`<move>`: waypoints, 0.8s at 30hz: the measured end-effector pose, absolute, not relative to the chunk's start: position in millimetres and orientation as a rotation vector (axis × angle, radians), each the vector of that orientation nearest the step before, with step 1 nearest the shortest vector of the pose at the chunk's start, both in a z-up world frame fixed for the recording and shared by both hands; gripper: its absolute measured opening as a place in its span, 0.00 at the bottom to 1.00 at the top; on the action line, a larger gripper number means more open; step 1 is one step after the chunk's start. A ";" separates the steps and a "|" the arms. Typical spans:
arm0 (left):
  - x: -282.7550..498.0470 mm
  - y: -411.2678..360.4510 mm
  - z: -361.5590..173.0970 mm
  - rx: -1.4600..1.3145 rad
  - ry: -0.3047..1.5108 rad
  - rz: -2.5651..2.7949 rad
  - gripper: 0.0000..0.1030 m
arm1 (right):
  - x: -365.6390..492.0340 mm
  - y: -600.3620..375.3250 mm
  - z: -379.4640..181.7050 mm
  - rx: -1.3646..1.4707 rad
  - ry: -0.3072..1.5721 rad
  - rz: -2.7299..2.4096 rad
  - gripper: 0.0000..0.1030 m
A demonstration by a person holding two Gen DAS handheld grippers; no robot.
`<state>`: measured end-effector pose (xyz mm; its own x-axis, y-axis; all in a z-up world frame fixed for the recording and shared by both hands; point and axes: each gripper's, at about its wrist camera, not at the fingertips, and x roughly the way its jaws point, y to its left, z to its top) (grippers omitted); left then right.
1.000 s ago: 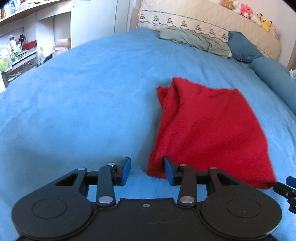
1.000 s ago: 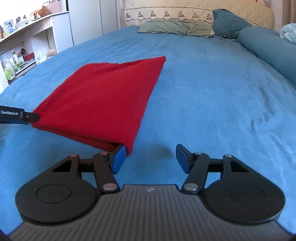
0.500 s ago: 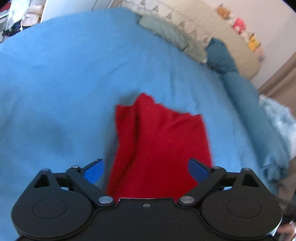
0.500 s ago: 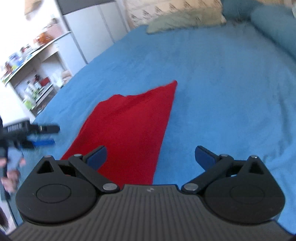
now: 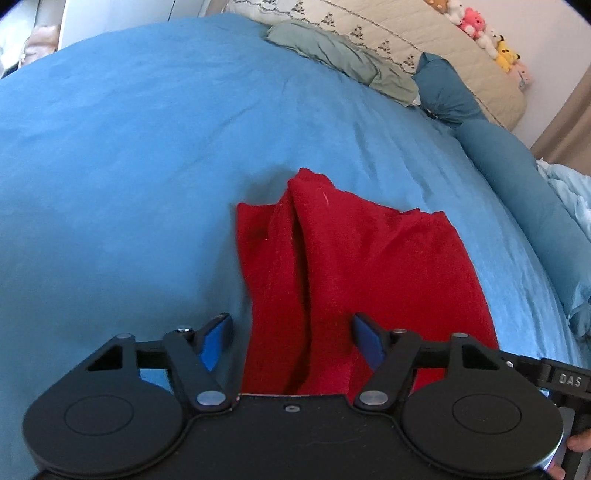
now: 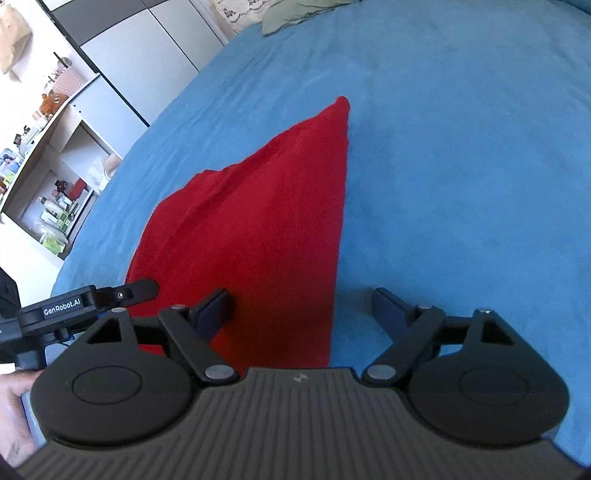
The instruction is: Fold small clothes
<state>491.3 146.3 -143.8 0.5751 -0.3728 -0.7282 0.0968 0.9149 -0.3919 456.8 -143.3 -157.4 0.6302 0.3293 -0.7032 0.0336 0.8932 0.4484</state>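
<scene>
Hovering over the near end of the red garment [image 5: 354, 266], the left claw [image 5: 291, 341] stands spread, its blue pads [image 5: 216, 341] clear of the cloth; its jaws have just been closing from a wider gape, with the garment's left-hand fold lying below and between them but not pinched. The right claw [image 6: 301, 314] is likewise spread and has also just been narrowing; it straddles the garment's right edge, one finger over red fabric and the other over bare bedspread, gripping nothing. The garment itself lies roughly folded on the blue bed [image 5: 129, 166], a raised ridge running lengthwise near its left side and its far corners loose and uneven. From here the likely trouble is a poor pinch: if a claw closes on only the top layer, the layers could slide apart when lifted, and the ridge may get pressed into a crooked crease. The soft bedspread could also be caught along with the cloth, since the pads sit so near it. Beyond the garment, a grey-green pillow [image 5: 340, 55] and a teal bolster [image 5: 517, 192] lie toward a quilted headboard [image 5: 424, 40] topped with plush toys [image 5: 491, 33], while open shelves [image 6: 55, 184] of bottles stand beside the bed.
</scene>
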 end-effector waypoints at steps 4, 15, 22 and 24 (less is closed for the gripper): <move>489.7 140.4 -137.2 -0.332 0.915 -0.307 0.28 | 456.8 -133.2 -147.8 0.423 0.858 0.205 0.43; 412.8 87.7 -53.8 -0.190 0.792 -0.366 0.24 | 384.7 -156.7 -52.6 0.368 0.748 0.217 0.35; 321.4 29.3 -52.7 -0.158 0.764 -0.431 0.24 | 282.4 -194.6 -28.8 0.264 0.735 0.185 0.36; 301.8 16.7 -67.2 -0.158 0.783 -0.432 0.24 | 256.1 -203.6 -42.7 0.233 0.740 0.169 0.36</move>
